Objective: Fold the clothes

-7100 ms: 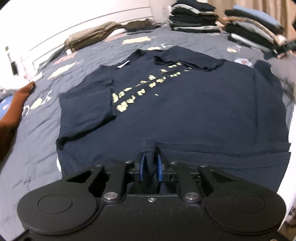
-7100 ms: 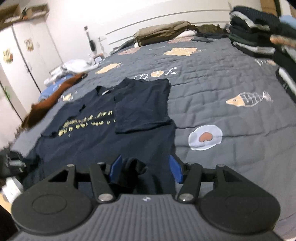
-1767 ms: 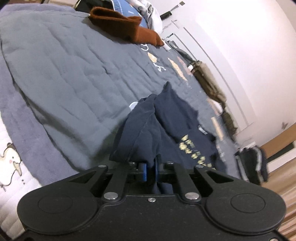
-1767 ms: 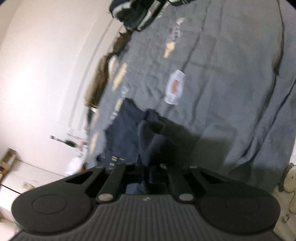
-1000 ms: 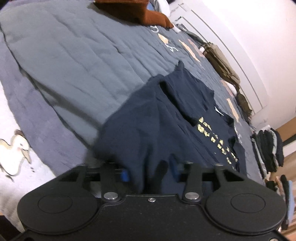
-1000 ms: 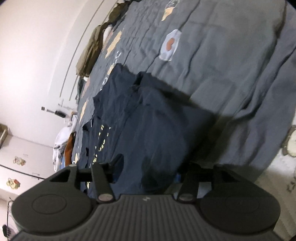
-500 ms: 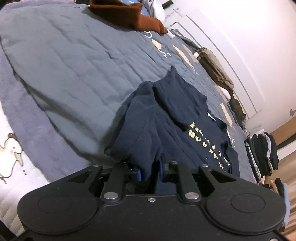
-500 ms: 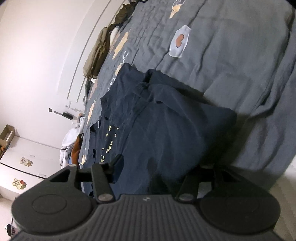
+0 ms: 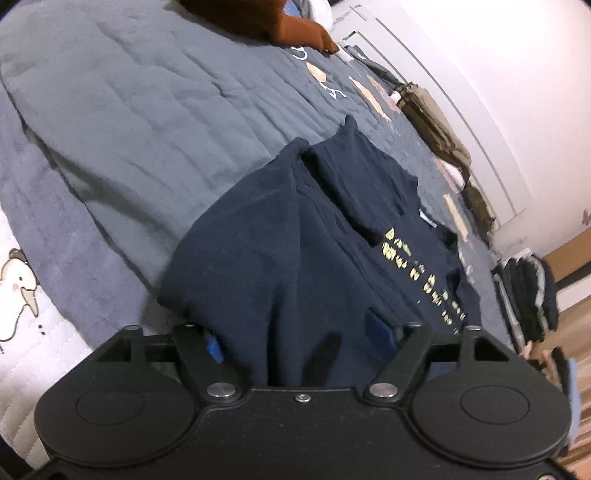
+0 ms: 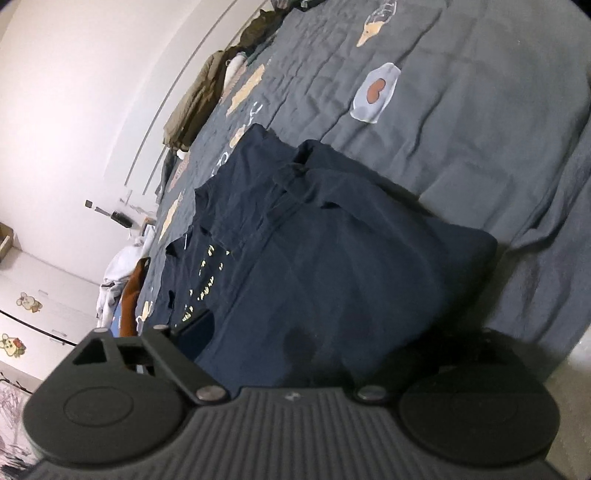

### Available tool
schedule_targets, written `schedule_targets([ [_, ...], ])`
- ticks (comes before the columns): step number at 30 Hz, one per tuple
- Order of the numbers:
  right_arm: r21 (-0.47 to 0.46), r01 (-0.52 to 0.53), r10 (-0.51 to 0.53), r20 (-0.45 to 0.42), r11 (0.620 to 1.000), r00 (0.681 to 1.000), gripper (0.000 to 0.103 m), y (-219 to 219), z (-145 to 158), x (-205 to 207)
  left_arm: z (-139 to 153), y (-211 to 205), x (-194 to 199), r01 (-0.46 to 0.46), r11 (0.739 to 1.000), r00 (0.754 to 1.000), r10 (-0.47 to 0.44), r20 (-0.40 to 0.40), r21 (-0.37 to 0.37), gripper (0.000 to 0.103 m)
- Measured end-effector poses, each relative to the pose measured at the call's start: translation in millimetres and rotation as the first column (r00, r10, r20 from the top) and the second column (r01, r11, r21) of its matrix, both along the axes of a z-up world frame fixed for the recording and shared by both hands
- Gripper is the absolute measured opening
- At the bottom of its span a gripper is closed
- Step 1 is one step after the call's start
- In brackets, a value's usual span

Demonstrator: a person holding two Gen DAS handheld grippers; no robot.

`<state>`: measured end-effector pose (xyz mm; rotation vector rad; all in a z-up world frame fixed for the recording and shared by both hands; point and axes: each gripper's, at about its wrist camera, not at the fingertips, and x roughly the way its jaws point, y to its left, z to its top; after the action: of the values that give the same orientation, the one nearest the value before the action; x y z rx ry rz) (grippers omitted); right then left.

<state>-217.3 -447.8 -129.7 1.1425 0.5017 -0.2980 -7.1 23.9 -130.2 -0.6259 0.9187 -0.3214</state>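
Note:
A navy T-shirt [image 9: 295, 240] with yellow lettering lies on the grey quilt, its lower part folded up over the chest. Its folded edge bulges toward both cameras. My left gripper [image 9: 297, 338] straddles the near left part of that edge. Its jaws are opening, and the blue pads [image 9: 214, 347] stand clear of the loose cloth between them. My right gripper [image 10: 332, 343] straddles the near right part of the T-shirt [image 10: 332, 240]. Its jaws are opening wide too, with slack cloth between them. Its right finger is lost in shadow.
The grey quilt [image 9: 129, 110] spreads out on all sides, with the white mattress edge [image 9: 22, 295] near me. A brown garment [image 9: 295, 26] lies at the far corner, olive clothes [image 9: 432, 114] lie by the headboard, and stacks of folded clothes [image 9: 528, 291] stand at the far side.
Both grippers have gone from pinching the hem to standing wide apart. The cloth has slipped from the pads and settled on the bed. Neither hand has shifted much.

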Motion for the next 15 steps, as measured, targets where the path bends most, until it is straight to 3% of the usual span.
schedule_targets([
  [2, 0.01, -0.007, 0.007, 0.006, 1.0, 1.0, 0.091, -1.5, -1.3, 0.0, -0.4, -1.2, -0.2, -0.003, 1.0, 1.0, 0.003, -0.009, 0.006, 0.079],
  [4, -0.001, -0.012, 0.012, 0.011, 1.0, 1.0, 0.091, 0.1, -2.3, -0.3, 0.1, -0.9, 0.2, -0.026, 1.0, 0.999, 0.026, -0.026, 0.012, 0.094],
  [8, -0.005, -0.007, 0.007, 0.023, 1.0, 1.0, 0.09, 2.2, -2.6, 0.1, 3.6, 3.2, -2.1, -0.062, 0.998, 0.998, 0.061, 0.025, 0.028, 0.095],
  [9, -0.001, -0.004, 0.004, 0.025, 1.0, 1.0, 0.09, 1.9, -3.0, 0.0, 3.1, 3.8, -2.2, -0.052, 0.998, 0.998, 0.052, 0.034, 0.017, 0.089],
  [10, 0.001, -0.002, 0.002, 0.026, 1.0, 1.0, 0.09, 1.7, -3.3, -0.1, 2.4, 3.8, -1.9, -0.039, 0.999, 0.999, 0.039, 0.038, 0.005, 0.073],
  [13, -0.006, -0.004, 0.004, 0.022, 1.0, 1.0, 0.09, 2.7, -2.3, 1.0, 0.7, 4.4, -1.4, -0.037, 0.999, 0.999, 0.037, 0.028, 0.02, 0.043],
  [15, -0.017, -0.011, 0.012, 0.014, 1.0, 1.0, 0.09, 3.5, -1.4, 1.9, -0.4, 5.8, -0.8, -0.043, 0.999, 0.999, 0.042, 0.019, 0.029, 0.031],
])
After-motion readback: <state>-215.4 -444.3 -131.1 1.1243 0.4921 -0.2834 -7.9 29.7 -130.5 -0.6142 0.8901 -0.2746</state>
